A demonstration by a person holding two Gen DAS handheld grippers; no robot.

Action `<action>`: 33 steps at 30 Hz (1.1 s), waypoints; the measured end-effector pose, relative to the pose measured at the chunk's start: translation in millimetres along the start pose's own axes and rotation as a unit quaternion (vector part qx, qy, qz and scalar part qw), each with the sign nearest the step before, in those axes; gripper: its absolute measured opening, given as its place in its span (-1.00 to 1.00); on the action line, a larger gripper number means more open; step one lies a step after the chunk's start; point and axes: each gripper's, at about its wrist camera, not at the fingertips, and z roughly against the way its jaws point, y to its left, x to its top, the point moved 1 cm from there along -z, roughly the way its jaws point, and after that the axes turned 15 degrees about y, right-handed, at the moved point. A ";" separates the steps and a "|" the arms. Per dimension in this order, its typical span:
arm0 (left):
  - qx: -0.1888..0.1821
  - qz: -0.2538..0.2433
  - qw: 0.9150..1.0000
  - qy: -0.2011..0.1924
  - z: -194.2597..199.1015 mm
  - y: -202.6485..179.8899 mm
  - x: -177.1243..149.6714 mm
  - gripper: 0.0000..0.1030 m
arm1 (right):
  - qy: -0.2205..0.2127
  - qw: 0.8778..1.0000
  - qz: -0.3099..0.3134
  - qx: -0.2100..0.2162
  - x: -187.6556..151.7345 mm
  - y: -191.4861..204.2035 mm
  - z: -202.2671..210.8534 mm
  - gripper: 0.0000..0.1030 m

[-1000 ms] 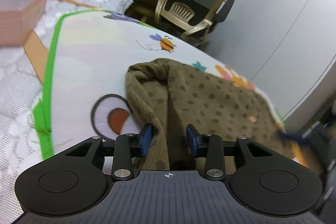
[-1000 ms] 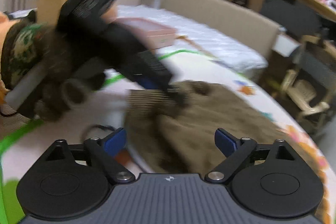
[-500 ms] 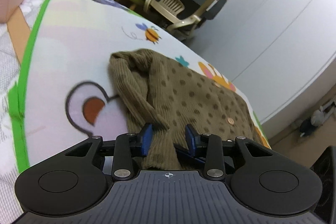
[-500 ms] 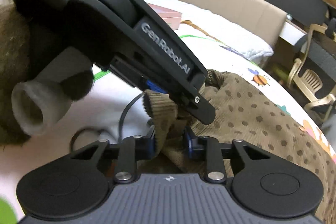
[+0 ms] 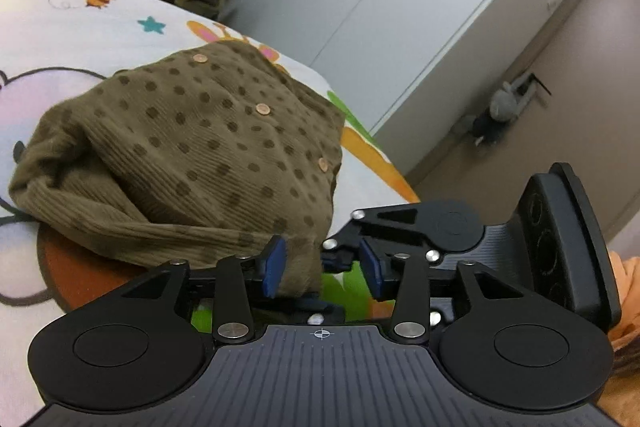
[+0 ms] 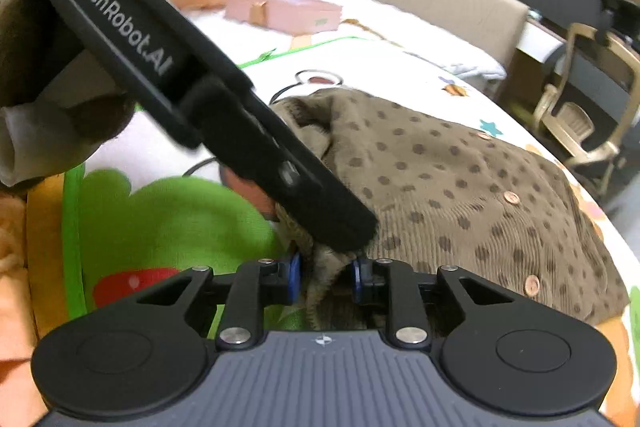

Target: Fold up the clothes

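A brown corduroy cardigan [image 5: 208, 147] with dark dots and copper buttons lies bunched on a colourful play mat [image 5: 100, 35]. In the left wrist view my left gripper [image 5: 322, 269] has its jaws opening. The cardigan's near hem lies against the left pad, with a gap to the right pad. Just behind it is the right gripper's black body [image 5: 452, 227]. In the right wrist view my right gripper [image 6: 326, 282] is shut on a fold of the cardigan [image 6: 460, 187] at its near edge. The left gripper's body [image 6: 180, 67] crosses from the upper left down to that same fold.
A pink box [image 6: 280, 11] sits on the white bedding behind the mat. A beige chair [image 6: 580, 107] stands past the bed's far side. White wardrobe doors [image 5: 400, 7] and a grey plush toy [image 5: 496, 111] on a door handle are to the right.
The right gripper went from wide open to shut on the cardigan's edge. The left gripper swung right along the hem and its jaws widened. The cardigan is bunched up more.
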 end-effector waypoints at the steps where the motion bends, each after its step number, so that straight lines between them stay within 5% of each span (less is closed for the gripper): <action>1: 0.012 0.005 1.000 -0.004 2.5 2.0 0.6 0.10 | -0.006 1.000 -0.012 0.003 -1.3 -1.6 -0.4 -0.55; 3: 0.042 0.021 0.999 -0.015 13.1 9.3 -0.4 0.20 | -0.017 0.999 -0.037 0.014 -3.6 -5.4 -1.5 -0.55; 6: 0.086 0.051 0.994 -0.034 37.1 23.9 -5.8 0.65 | -0.027 0.996 -0.074 0.041 -5.3 -17.5 -0.9 -0.56; 8: 0.106 0.083 0.990 -0.041 51.2 35.9 -11.6 0.68 | -0.032 0.992 -0.103 0.067 -9.1 -28.4 1.8 -0.57; 13: 0.036 0.178 0.983 -0.041 55.2 65.1 -18.0 0.79 | -0.041 0.983 -0.148 0.098 -6.8 -46.3 5.7 -0.59; 18: -0.010 0.208 0.978 -0.024 26.2 74.9 -7.7 0.75 | -0.056 0.996 -0.069 0.025 4.7 -23.3 2.0 -0.57; 23: -0.030 0.205 0.977 -0.043 11.9 74.4 19.6 0.66 | -0.065 0.996 0.016 -0.062 9.6 -0.7 -3.5 -0.02; 27: -0.031 0.177 0.983 -0.045 7.1 62.7 38.8 0.66 | -0.065 0.991 0.052 -0.109 17.6 8.1 -13.8 0.06; 29: -0.031 0.170 0.984 -0.044 6.1 60.4 41.7 0.66 | -0.057 0.993 0.041 -0.098 22.5 2.4 -19.5 -0.02; 31: -0.030 0.170 0.984 -0.045 8.5 61.4 39.7 0.67 | -0.060 0.996 0.005 -0.071 26.5 -9.6 -17.7 -0.48; 33: -0.028 0.178 0.982 -0.051 16.5 65.9 31.4 0.70 | -0.066 0.996 -0.031 -0.048 28.0 -21.2 -13.4 -0.56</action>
